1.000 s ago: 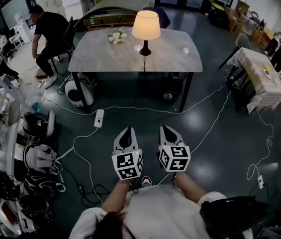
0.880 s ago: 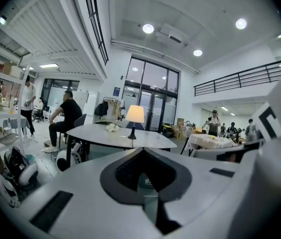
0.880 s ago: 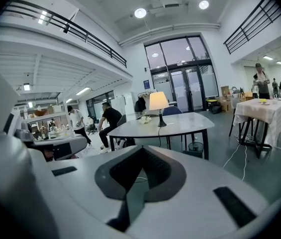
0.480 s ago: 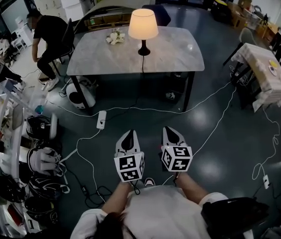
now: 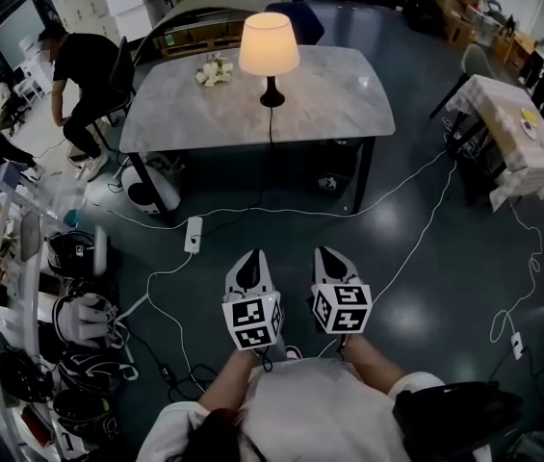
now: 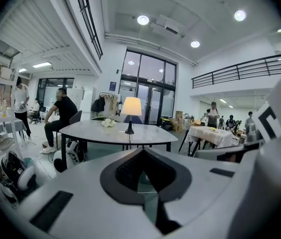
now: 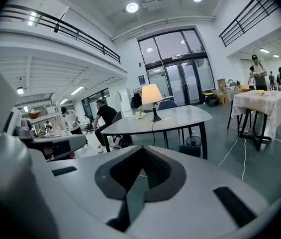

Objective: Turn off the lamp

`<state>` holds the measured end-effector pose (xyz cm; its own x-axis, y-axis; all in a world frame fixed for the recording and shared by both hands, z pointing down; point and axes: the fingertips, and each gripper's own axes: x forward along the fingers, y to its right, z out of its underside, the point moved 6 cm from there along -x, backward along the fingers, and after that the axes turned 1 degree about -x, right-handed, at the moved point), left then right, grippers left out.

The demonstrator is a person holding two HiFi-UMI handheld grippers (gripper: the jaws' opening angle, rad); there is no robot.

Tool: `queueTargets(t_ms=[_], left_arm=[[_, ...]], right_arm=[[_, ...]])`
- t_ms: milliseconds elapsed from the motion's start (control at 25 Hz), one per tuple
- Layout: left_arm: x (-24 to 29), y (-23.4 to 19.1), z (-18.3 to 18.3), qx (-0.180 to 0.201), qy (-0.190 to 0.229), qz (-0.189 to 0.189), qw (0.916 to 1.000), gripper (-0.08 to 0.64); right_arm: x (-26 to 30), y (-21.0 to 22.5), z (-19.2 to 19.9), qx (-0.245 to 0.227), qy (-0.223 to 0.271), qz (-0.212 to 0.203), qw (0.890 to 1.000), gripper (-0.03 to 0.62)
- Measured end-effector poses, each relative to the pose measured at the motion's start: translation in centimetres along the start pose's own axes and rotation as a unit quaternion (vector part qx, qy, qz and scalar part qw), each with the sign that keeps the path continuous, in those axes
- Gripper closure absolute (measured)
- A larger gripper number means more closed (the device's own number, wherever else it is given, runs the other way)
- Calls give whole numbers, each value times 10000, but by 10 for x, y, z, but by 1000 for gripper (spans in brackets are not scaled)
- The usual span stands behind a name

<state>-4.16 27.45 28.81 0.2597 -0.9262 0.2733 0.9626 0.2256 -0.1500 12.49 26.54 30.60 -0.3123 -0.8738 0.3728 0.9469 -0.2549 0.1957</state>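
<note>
The lamp [image 5: 270, 46] is lit, with a cream shade and a black stem, and stands mid-back on the grey marble table [image 5: 349, 104]. Its cord hangs over the front edge to the floor. My left gripper [image 5: 249, 260] and right gripper [image 5: 327, 254] float side by side over the dark floor, well short of the table, both pointing at it. Both are shut, with nothing between the jaws. In the left gripper view the lamp [image 6: 132, 108] shows far ahead above my left gripper [image 6: 142, 151]. The right gripper view has the lamp [image 7: 151, 94] beyond my right gripper [image 7: 142, 148].
A person [image 5: 84, 65] sits at the table's left end, and white flowers [image 5: 212, 70] lie near the lamp. A power strip [image 5: 193, 234] and white cables cross the floor ahead. A cloth-covered table [image 5: 507, 133] stands right. Shelves with helmets [image 5: 74, 316] line the left.
The table and lamp have drawn a little nearer and slid left in the head view. Both grippers stay shut, side by side, at the same spot in the picture.
</note>
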Motion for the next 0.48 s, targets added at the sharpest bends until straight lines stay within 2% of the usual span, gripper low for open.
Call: queueTargets(t_ms=[240, 480], left_arm=[[52, -10, -13, 63, 21, 200, 9998, 565], [107, -27, -41, 110, 31, 339, 9994, 565]], right_arm=[[38, 12, -18, 122, 36, 93, 9999, 594], [90, 13, -48, 90, 16, 63, 9999, 594]])
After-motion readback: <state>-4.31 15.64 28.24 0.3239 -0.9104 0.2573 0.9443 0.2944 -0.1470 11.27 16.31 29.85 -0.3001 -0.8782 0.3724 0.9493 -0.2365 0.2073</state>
